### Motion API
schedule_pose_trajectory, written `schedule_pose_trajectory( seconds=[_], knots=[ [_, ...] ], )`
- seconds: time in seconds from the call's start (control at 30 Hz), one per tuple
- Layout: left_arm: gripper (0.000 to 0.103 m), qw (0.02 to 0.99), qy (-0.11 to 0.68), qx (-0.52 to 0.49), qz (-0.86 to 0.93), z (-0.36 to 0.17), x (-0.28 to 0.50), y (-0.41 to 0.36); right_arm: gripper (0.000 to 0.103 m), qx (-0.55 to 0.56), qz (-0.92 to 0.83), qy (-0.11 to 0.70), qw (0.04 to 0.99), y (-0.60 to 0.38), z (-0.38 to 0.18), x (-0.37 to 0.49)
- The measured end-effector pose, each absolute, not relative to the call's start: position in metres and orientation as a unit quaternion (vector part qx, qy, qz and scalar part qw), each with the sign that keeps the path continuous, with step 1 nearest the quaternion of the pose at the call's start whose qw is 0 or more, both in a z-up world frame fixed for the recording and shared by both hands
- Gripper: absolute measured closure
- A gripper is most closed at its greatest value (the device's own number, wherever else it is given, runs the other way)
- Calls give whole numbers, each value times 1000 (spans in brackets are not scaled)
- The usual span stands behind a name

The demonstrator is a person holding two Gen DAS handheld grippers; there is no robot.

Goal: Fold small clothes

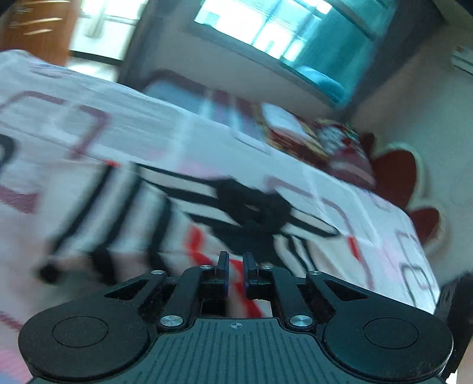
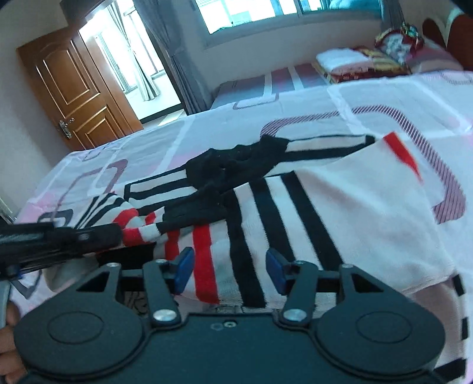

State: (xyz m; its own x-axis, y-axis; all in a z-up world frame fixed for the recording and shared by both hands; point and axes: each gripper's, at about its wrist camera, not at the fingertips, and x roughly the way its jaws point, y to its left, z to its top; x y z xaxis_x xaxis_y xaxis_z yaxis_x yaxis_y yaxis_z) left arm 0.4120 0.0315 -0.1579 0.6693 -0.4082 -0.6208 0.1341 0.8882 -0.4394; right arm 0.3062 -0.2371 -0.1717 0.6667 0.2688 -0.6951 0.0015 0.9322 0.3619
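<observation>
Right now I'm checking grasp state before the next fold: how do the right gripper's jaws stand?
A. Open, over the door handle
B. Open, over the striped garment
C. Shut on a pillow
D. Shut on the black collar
B: the right gripper shows a wide gap between its blue pads, with the striped garment lying beneath.

Bright window (image 2: 266, 14) daylight, left view motion-blurred.

The left wrist view is blurred by motion: the garment (image 1: 242, 212) shows only smeared stripes, and its left part cannot be read. It is not clear whether the left gripper (image 1: 236, 265) pinches cloth. In the right wrist view, the garment's near edge is hidden under the right gripper (image 2: 229, 270).
</observation>
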Motion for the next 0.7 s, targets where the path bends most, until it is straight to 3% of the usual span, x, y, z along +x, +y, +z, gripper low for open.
schedule_pose_trajectory(
  seconds=[0.03, 0.07, 0.13, 0.33, 0.37, 0.5, 0.57, 0.7],
  knots=[
    [82, 899, 376, -184, -131, -160, 416, 43, 46, 173, 76, 405, 895, -237, -173, 310],
    [58, 903, 372, -184, -115, -163, 419, 52, 46, 178, 77, 407, 893, -236, -174, 313],
    [26, 912, 361, -178, -74, -164, 418, 71, 46, 197, 83, 408, 888, -235, -176, 323],
    [25, 920, 355, -163, -24, -182, 417, 106, 48, 299, 110, 418, 851, -225, -191, 356],
    [25, 919, 359, -163, -21, -186, 418, 109, 52, 310, 111, 420, 846, -222, -194, 360],
    [25, 912, 377, -161, -16, -200, 422, 114, 88, 309, 95, 421, 848, -208, -202, 374],
    [25, 913, 373, -166, -20, -202, 423, 112, 95, 284, 90, 413, 860, -201, -196, 373],
    [25, 914, 370, -164, -37, -201, 423, 105, 95, 164, 72, 341, 923, -195, -148, 338]
  ],
)
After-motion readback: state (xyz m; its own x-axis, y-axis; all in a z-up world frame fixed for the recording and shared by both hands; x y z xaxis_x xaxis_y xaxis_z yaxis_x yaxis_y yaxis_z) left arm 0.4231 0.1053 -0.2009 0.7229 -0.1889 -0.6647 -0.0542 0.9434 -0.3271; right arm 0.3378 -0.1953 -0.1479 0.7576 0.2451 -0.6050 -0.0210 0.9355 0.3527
